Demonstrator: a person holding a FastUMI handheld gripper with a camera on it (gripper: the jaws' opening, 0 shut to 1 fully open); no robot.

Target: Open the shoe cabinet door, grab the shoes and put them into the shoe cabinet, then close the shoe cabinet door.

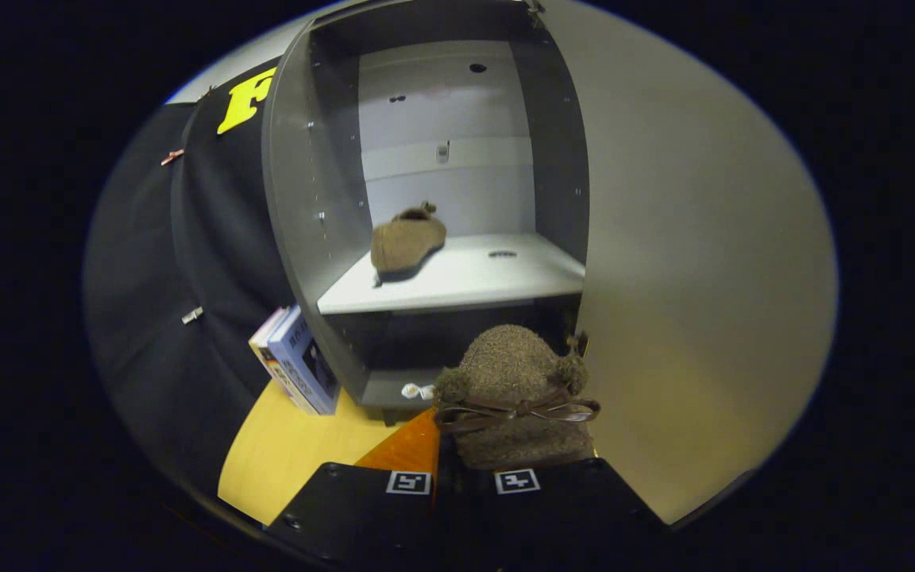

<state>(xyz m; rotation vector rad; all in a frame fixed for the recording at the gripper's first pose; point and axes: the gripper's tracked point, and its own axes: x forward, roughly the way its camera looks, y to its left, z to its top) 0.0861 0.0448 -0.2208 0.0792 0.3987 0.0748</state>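
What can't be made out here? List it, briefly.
- Claw grip: the held shoe covers the fingertips, so finger contact is unclear.
- Held shoe's heel: hidden behind the claw.
- Cabinet's lower compartment: dark, partly blocked by the held shoe.
- Boxes beside the cabinet: print too small.

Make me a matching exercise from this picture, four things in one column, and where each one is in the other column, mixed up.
Things:
1. shoe with bow
2. second shoe
3. books
4. cabinet door

Places:
A. on the cabinet shelf
B. swung open, beside the held shoe
C. held between the fingers of the tongs
D. leaning outside the cabinet's side wall

Pairs: 1-C, 2-A, 3-D, 4-B
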